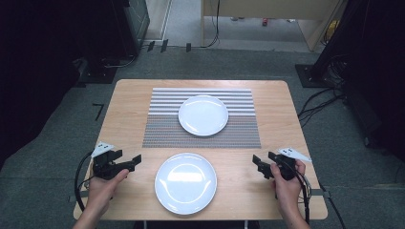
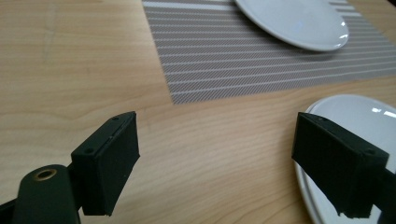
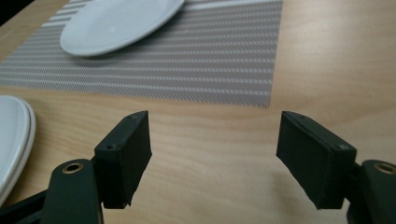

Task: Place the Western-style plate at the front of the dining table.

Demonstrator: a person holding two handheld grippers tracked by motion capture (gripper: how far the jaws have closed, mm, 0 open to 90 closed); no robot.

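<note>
Here, two plates on a wooden surface — a gripper waiting at either side.

The near plate lies on bare wood between the left gripper and right gripper; both have their jaws spread wide, holding nothing. The far plate rests on a striped placemat — well apart from both.

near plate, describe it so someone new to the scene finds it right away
Start at the wooden table and find the striped placemat at its middle. The near plate is the white round one on bare wood, just past the mat's near edge, between the left gripper and right gripper. The other plate sits on the mat; this one does not.
</note>
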